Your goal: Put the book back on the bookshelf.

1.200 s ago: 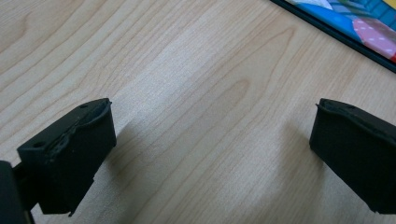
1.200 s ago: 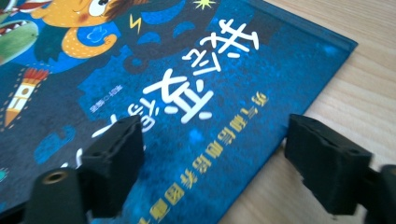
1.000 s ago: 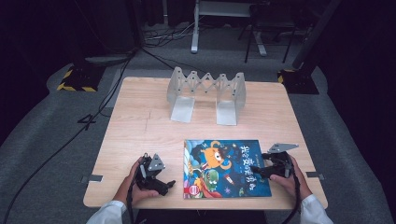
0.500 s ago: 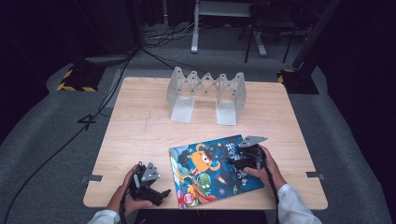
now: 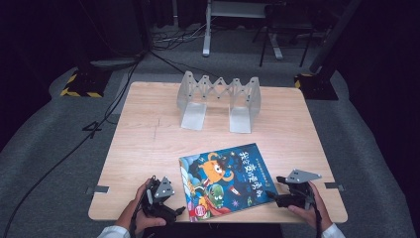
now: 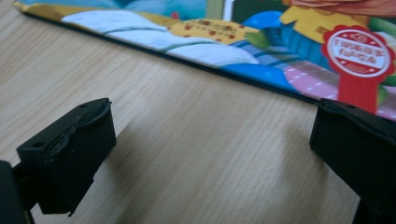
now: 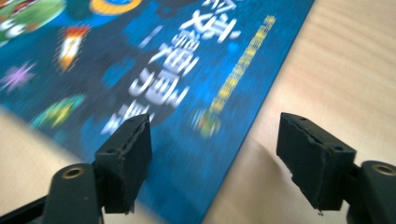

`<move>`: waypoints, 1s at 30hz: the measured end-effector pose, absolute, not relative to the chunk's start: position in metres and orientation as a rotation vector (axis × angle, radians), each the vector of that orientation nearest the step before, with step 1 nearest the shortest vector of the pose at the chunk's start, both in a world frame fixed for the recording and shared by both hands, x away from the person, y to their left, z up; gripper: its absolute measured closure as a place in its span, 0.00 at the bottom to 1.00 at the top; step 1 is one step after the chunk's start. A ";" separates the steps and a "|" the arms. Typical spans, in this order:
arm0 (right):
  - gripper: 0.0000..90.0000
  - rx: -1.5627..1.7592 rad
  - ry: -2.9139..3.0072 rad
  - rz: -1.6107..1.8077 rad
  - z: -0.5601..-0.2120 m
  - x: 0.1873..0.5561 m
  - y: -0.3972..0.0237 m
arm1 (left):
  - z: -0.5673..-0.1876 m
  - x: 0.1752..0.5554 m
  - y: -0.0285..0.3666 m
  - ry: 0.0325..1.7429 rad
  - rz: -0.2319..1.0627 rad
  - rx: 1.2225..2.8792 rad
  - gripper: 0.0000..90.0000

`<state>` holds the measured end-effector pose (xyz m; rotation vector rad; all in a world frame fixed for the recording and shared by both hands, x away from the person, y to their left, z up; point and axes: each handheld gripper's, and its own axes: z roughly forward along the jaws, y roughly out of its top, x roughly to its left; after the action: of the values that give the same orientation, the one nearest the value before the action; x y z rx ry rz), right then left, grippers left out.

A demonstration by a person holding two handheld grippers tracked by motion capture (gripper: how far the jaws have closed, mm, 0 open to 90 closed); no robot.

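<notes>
The wooden table was the largest thing in the high view. At its 12 o'clock end stood a grey folding book rack, upright, with 2 flat feet pointing toward the person. Well apart from it, toward 6 o'clock, the picture book lay flat and cover up, skewed so that its far right corner pointed to about 1 o'clock and its near edge reached the table's front edge.

The right gripper sat at the book's 4 o'clock corner, held low in the person's hand. In the right gripper view its jaws stood wide, having just been opening; one black pad hovered over the blue cover and the other over bare wood, so the book's edge ran between them, unpressed.

The left gripper sat at the book's 8 o'clock side, just beside its near left corner. In the left gripper view its jaws stood wide apart over bare wood.
</notes>
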<state>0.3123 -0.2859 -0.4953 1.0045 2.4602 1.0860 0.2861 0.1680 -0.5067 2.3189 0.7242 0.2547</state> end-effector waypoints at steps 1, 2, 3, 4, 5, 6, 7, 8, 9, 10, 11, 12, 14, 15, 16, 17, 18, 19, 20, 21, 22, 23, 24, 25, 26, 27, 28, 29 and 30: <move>0.30 0.995 2.459 1.083 -0.495 0.308 -0.288 | -0.506 0.286 0.167 0.723 0.255 2.322 0.00; 0.30 0.990 2.460 1.082 -0.495 0.306 -0.290 | -0.507 0.286 0.166 0.729 0.254 2.317 0.00; 0.30 0.981 2.484 1.105 -0.496 0.303 -0.294 | -0.507 0.287 0.166 0.727 0.256 2.320 0.00; 0.30 0.979 2.501 1.105 -0.496 0.302 -0.294 | -0.507 0.287 0.163 0.723 0.255 2.320 0.00; 0.31 0.969 2.513 1.107 -0.497 0.301 -0.294 | -0.506 0.287 0.161 0.721 0.253 2.322 0.00; 0.31 0.969 2.513 1.107 -0.497 0.301 -0.294 | -0.506 0.287 0.161 0.721 0.253 2.322 0.00; 0.30 0.955 2.530 1.093 -0.499 0.300 -0.294 | -0.506 0.288 0.158 0.713 0.252 2.324 0.00; 0.30 0.929 2.531 1.086 -0.499 0.298 -0.293 | -0.506 0.288 0.156 0.706 0.249 2.327 0.00; 0.30 0.913 2.531 1.072 -0.499 0.299 -0.292 | -0.506 0.287 0.154 0.700 0.244 2.329 0.00; 0.31 0.910 2.525 1.059 -0.499 0.299 -0.291 | -0.506 0.287 0.151 0.691 0.242 2.331 0.00; 0.31 0.901 2.518 1.047 -0.500 0.301 -0.290 | -0.506 0.287 0.149 0.688 0.240 2.332 0.00; 0.31 0.903 2.516 1.048 -0.500 0.301 -0.290 | -0.506 0.286 0.147 0.684 0.238 2.332 0.00; 0.31 0.925 2.498 1.049 -0.500 0.304 -0.293 | -0.506 0.283 0.142 0.654 0.230 2.340 0.00; 0.31 0.947 2.482 1.048 -0.501 0.305 -0.295 | -0.506 0.282 0.139 0.644 0.223 2.342 0.00; 0.31 0.959 2.474 1.041 -0.501 0.306 -0.297 | -0.506 0.281 0.137 0.625 0.219 2.350 0.00; 0.31 0.971 2.461 1.042 -0.501 0.307 -0.298 | -0.506 0.279 0.133 0.607 0.209 2.355 0.00; 0.31 0.990 2.445 1.038 -0.501 0.309 -0.299 | -0.505 0.279 0.130 0.593 0.201 2.368 0.00; 0.31 1.007 2.435 1.039 -0.501 0.311 -0.300 | -0.504 0.279 0.129 0.590 0.191 2.380 0.01; 0.30 1.014 2.430 1.034 -0.501 0.312 -0.300 | -0.504 0.280 0.131 0.574 0.183 2.385 0.01; 0.30 1.014 2.429 1.032 -0.501 0.313 -0.300 | -0.503 0.283 0.134 0.562 0.179 2.378 0.02; 0.30 1.015 2.426 1.028 -0.501 0.315 -0.301 | -0.503 0.287 0.139 0.583 0.188 2.362 0.06; 0.30 1.021 2.421 1.030 -0.501 0.315 -0.301 | -0.502 0.291 0.146 0.621 0.202 2.343 0.11; 0.30 1.027 2.418 1.030 -0.501 0.316 -0.301 | -0.502 0.297 0.153 0.650 0.211 2.324 0.17; 0.29 1.035 2.415 1.027 -0.501 0.317 -0.301 | -0.503 0.302 0.161 0.661 0.212 2.320 0.18; 0.29 1.041 2.411 1.023 -0.501 0.318 -0.301 | -0.503 0.305 0.166 0.662 0.222 2.317 0.16; 0.28 1.042 2.408 1.021 -0.501 0.319 -0.301 | -0.503 0.309 0.171 0.670 0.226 2.311 0.17; 0.28 1.052 2.403 1.020 -0.501 0.320 -0.301 | -0.503 0.313 0.175 0.678 0.226 2.306 0.17; 0.28 1.057 2.395 1.014 -0.501 0.322 -0.301 | -0.504 0.317 0.178 0.696 0.246 2.305 0.17; 0.28 1.057 2.395 1.014 -0.501 0.322 -0.301 | -0.504 0.317 0.178 0.696 0.246 2.305 0.16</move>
<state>0.3217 -0.3011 -0.5013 1.0575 2.3949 1.0139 0.3175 0.1782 -0.5037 2.3052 0.6957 0.2464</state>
